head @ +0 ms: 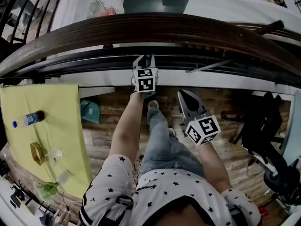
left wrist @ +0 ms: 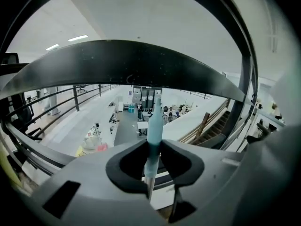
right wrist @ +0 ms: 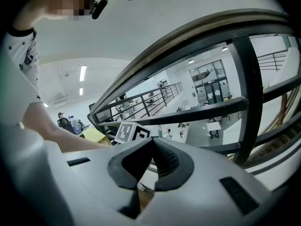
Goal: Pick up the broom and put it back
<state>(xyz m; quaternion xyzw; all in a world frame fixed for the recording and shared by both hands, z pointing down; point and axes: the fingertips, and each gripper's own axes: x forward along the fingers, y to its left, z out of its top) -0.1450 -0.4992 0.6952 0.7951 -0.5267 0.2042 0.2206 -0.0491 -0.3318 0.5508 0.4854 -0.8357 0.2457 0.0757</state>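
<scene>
In the left gripper view a pale blue broom handle (left wrist: 154,121) stands upright between the jaws of my left gripper (left wrist: 154,143), and both pads press on it. In the head view my left gripper (head: 144,60) reaches out to the metal rails under the dark handrail (head: 141,27); the handle is hard to make out there, and the broom's head is out of sight. My right gripper (head: 181,95) hangs lower and to the right, above the wooden floor. In its own view my right gripper (right wrist: 151,141) is shut with nothing in it.
A yellow-green table (head: 56,140) at the left carries a bottle (head: 29,119) and some glassware. A teal object (head: 89,111) lies on the floor beside it. A black chair (head: 263,126) stands at the right. Beyond the railing the floor drops to a lower level.
</scene>
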